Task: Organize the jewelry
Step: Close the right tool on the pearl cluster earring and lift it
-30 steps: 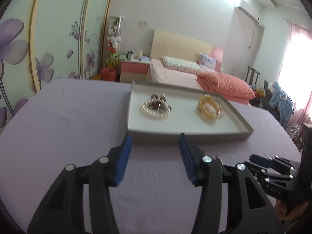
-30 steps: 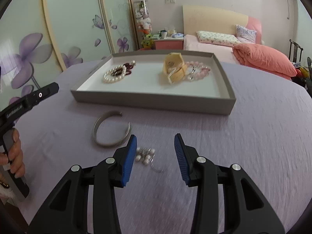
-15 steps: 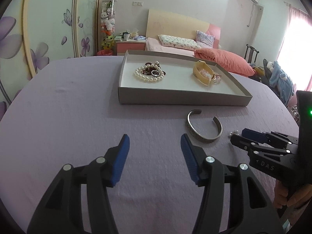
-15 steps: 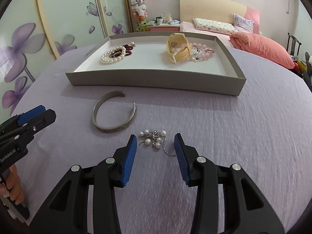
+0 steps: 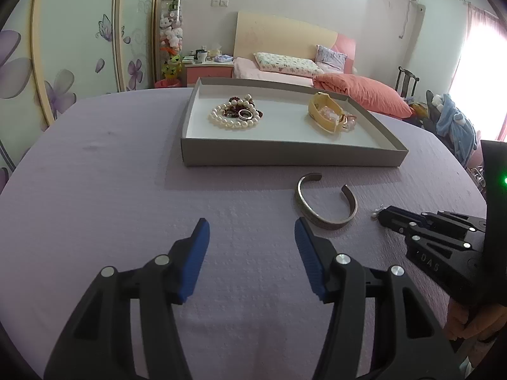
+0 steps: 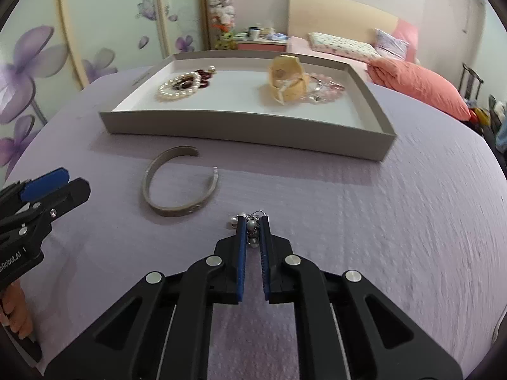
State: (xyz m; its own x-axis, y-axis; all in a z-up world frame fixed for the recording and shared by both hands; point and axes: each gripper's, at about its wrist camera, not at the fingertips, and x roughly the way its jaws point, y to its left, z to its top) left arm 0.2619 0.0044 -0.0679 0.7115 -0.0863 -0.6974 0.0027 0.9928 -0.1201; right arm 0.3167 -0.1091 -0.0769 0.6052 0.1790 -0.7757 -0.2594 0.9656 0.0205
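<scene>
- Left wrist view: the left gripper (image 5: 250,237) hangs over bare purple cloth (image 5: 111,205) with nothing between its blue pads, and its jaws are opening a little wider than a second ago. The view now takes in more of the table than it did then — the silver cuff (image 5: 326,202), hidden a second ago, lies at about two o'clock from the pads, near the right one but not touching it.
- Same view: the right gripper (image 5: 380,217) sits at three o'clock, its tip down on a small pearl piece that barely shows.
- Same view: the grey tray (image 5: 294,156) stands at twelve o'clock, holding a pearl string (image 5: 233,118) on its left and a yellow band (image 5: 324,112) on its right.
- Right wrist view: here is the real change — the right gripper's jaws, apart half a second ago, are now pressed together on the pearl cluster (image 6: 252,226), whose beads and fine chain poke out at the tips.
- Same view: the cluster rests on the cloth, not yet lifted; the cuff lies at ten o'clock from it, the tray at twelve.
- Judgement: the grasp looks made, so a lift and carry into the tray probably comes next — the cuff remains for afterwards, perhaps for the left side.
</scene>
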